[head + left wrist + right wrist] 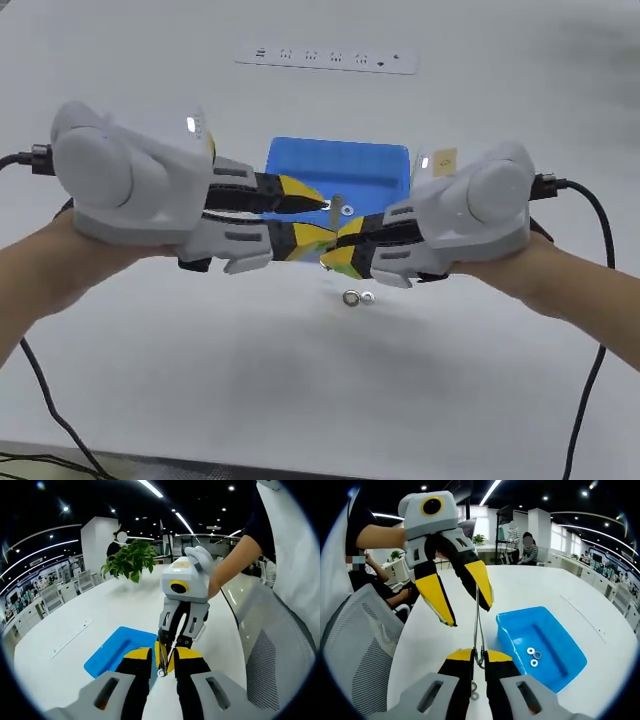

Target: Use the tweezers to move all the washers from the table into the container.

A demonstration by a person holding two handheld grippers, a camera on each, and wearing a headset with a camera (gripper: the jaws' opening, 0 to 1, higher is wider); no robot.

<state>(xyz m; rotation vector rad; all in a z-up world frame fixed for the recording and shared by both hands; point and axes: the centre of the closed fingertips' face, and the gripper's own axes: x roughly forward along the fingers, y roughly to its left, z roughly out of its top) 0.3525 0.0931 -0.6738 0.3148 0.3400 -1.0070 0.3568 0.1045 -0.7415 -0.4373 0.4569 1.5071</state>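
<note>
My right claw point(480, 654) pinches the thin silver metal tweezers point(477, 600), their far end between the fingers of my spread left claw point(470, 615), blue rectangular plastic container point(565, 672) to the right.

Bright, even light from ceiling strips point(150, 487) casts soft shadows on the white table point(300, 400), while both fisheye gripper views warp at their edges.

The left gripper point(328, 220), left of the blue container point(340, 165), has a round white shell, black jaws with yellow tips and a black cable point(20, 158). The right gripper point(338, 246) looks the same. The person's sleeve point(260, 515) is dark.
</note>
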